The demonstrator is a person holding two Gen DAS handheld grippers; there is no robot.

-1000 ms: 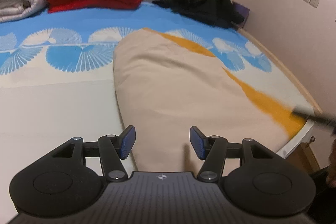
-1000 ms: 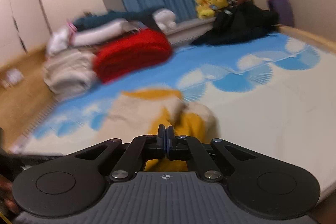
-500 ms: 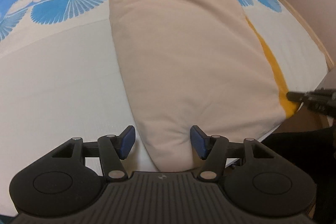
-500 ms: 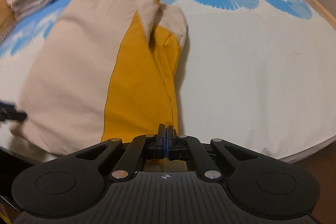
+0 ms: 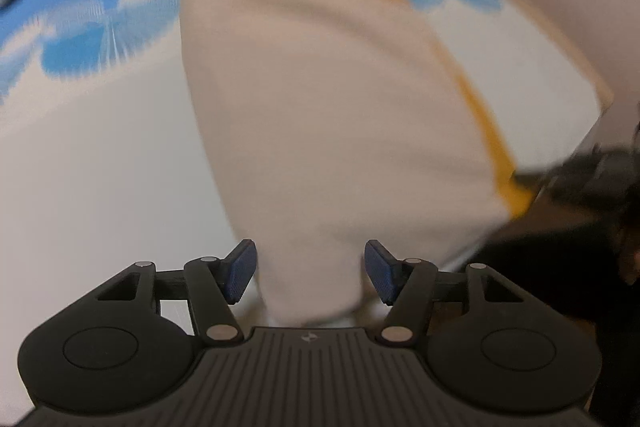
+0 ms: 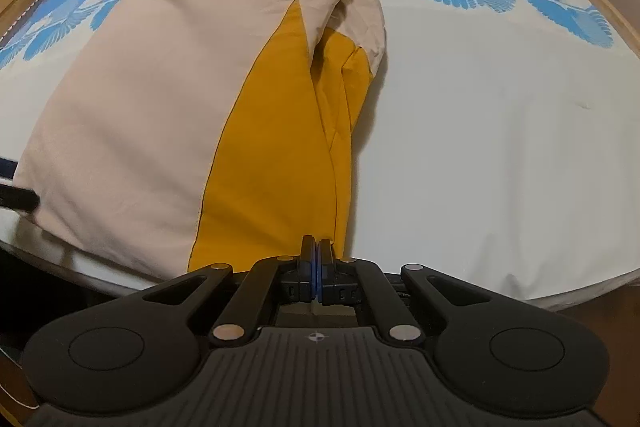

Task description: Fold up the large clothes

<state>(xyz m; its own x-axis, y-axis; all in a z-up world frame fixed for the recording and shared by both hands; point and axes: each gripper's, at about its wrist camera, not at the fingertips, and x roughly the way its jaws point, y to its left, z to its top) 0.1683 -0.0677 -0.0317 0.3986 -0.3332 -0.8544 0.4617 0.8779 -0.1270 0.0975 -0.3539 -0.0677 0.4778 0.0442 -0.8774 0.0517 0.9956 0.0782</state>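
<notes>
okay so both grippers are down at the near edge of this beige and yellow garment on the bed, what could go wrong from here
The left gripper stands open around a beige corner without pinching it, so a lift now would likely leave that corner behind. The right gripper is shut at the yellow edge of the garment; its hold there is hidden. The garment's near edge reaches the bed edge and might slide off.

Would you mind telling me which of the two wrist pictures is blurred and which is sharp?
Left wrist view: motion blur smears the beige cloth and the bed sheet; only the tool itself is crisp. Right wrist view: sharp throughout, with fisheye bending at the bed's edges.
</notes>
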